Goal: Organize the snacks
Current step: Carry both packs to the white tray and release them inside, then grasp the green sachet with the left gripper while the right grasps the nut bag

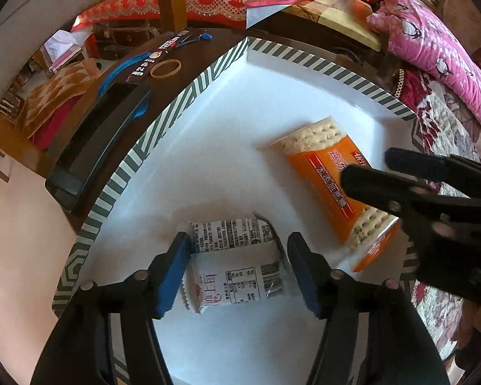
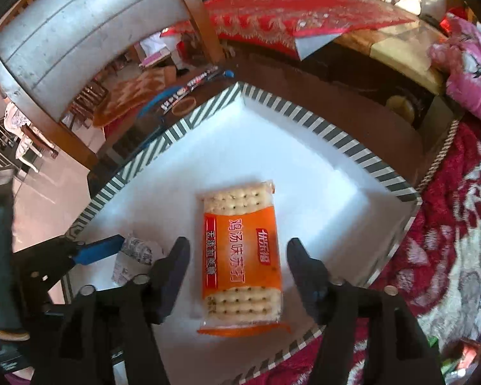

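Dark tabletop (image 1: 208,37) beside a red-quilted bed (image 2: 449,224), striped white tray (image 1: 189,89), left tool (image 1: 239,272) spread around white snack packet (image 1: 237,266), right tool (image 2: 237,269) spread around orange cracker pack (image 2: 240,250) at 3 o'clock

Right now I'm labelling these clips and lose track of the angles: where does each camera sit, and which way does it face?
Left wrist: on the left gripper, looking down into the striped box at the white snack packet; its own blue fingers show.
Right wrist: on the right gripper, looking down at the orange cracker pack; its own black fingers show.
Shared: box, both packs, each other's gripper.
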A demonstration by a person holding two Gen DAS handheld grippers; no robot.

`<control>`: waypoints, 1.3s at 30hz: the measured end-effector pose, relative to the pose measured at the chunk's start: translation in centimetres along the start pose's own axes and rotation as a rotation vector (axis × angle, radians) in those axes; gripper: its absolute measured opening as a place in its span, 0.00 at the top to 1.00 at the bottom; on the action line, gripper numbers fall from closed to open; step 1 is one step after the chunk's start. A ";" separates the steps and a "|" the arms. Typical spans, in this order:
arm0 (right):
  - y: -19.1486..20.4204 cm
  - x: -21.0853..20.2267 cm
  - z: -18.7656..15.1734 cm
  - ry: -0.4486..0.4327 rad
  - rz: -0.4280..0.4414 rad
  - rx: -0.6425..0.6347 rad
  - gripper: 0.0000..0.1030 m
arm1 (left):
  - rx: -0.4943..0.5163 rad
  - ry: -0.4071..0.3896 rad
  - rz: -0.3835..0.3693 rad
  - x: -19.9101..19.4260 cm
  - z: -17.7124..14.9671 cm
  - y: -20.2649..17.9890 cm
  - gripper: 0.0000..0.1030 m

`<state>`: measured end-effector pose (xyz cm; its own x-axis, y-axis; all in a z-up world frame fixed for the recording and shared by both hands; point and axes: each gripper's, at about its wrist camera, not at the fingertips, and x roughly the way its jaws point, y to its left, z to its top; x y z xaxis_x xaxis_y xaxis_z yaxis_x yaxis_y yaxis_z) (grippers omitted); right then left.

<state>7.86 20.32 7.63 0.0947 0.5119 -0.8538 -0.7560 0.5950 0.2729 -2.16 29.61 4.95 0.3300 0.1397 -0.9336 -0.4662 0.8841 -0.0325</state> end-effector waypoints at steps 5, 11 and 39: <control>-0.2 -2.6 -1.1 -0.047 0.005 0.018 0.27 | 0.000 -0.021 -0.006 -1.2 -0.2 0.0 0.28; -1.4 -5.9 -3.4 -0.097 0.010 0.075 0.22 | 0.000 -0.068 -0.013 -3.7 -0.5 -0.5 0.22; -12.9 -18.9 -20.4 -0.191 -0.143 0.367 0.18 | 0.251 -0.047 -0.169 -6.5 -4.0 -17.3 0.18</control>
<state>2.61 -9.74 11.19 0.3257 0.4928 -0.8069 -0.4493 0.8316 0.3265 0.46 11.61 10.11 0.4256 -0.0032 -0.9049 -0.1861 0.9783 -0.0910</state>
